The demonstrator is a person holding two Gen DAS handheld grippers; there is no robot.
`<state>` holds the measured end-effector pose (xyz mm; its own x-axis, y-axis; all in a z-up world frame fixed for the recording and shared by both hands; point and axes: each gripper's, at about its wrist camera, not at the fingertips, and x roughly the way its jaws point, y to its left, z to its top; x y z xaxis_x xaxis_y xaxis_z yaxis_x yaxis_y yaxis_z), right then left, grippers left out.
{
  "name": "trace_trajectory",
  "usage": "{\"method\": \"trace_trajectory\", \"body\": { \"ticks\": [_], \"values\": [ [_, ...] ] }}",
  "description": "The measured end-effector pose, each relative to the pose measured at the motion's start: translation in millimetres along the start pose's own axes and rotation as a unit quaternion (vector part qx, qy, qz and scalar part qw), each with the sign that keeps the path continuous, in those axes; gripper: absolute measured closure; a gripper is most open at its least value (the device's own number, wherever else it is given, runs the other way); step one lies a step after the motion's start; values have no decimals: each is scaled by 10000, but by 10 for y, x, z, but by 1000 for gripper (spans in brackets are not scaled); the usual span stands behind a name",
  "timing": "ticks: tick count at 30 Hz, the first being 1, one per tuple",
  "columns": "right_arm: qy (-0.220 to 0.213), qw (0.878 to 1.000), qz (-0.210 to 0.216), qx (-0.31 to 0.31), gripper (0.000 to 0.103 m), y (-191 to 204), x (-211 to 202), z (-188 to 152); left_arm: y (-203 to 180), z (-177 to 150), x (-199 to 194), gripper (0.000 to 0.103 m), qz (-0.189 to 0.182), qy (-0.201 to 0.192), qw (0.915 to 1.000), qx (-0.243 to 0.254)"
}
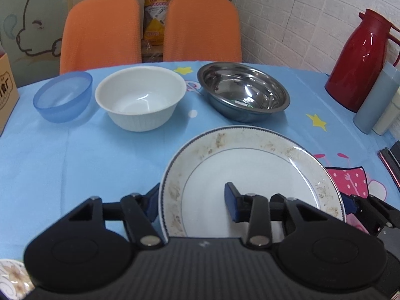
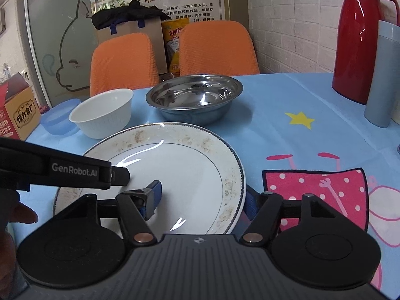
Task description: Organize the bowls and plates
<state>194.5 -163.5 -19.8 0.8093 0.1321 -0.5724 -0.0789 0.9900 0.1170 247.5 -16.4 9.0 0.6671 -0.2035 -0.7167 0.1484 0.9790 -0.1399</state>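
A large white plate (image 1: pixel 250 175) with a dark rim line and brown stains lies on the blue tablecloth; it also shows in the right wrist view (image 2: pixel 180 175). My left gripper (image 1: pixel 192 202) is open and straddles the plate's left rim, one finger outside, one over the plate. My right gripper (image 2: pixel 202 198) is open and straddles the plate's right rim in the same way. Behind the plate stand a blue plastic bowl (image 1: pixel 62 97), a white bowl (image 1: pixel 140 97) and a steel bowl (image 1: pixel 242 92).
A red thermos (image 1: pixel 362 60) and grey-blue containers (image 1: pixel 377 100) stand at the right. A cardboard box (image 1: pixel 6 87) is at the left edge. Two orange chairs (image 1: pixel 100 30) stand behind the table. A patterned dish (image 1: pixel 12 280) shows at the lower left.
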Motion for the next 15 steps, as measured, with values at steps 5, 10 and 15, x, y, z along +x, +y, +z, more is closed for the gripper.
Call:
{"method": "trace_trajectory", "body": {
  "ticks": [5,10,15],
  "values": [
    [-225,9996,65,-156,0,180,-289,-61,80,-125,-397,65,136,-305,9994,-51],
    [-348,9983,386,-281,0,416,-529,-100,320,-326,-844,65,346,-550,9975,-265],
    [-431,9938,878,-537,0,813,-707,-184,707,-592,-1289,65,718,-719,9930,-608]
  ]
}}
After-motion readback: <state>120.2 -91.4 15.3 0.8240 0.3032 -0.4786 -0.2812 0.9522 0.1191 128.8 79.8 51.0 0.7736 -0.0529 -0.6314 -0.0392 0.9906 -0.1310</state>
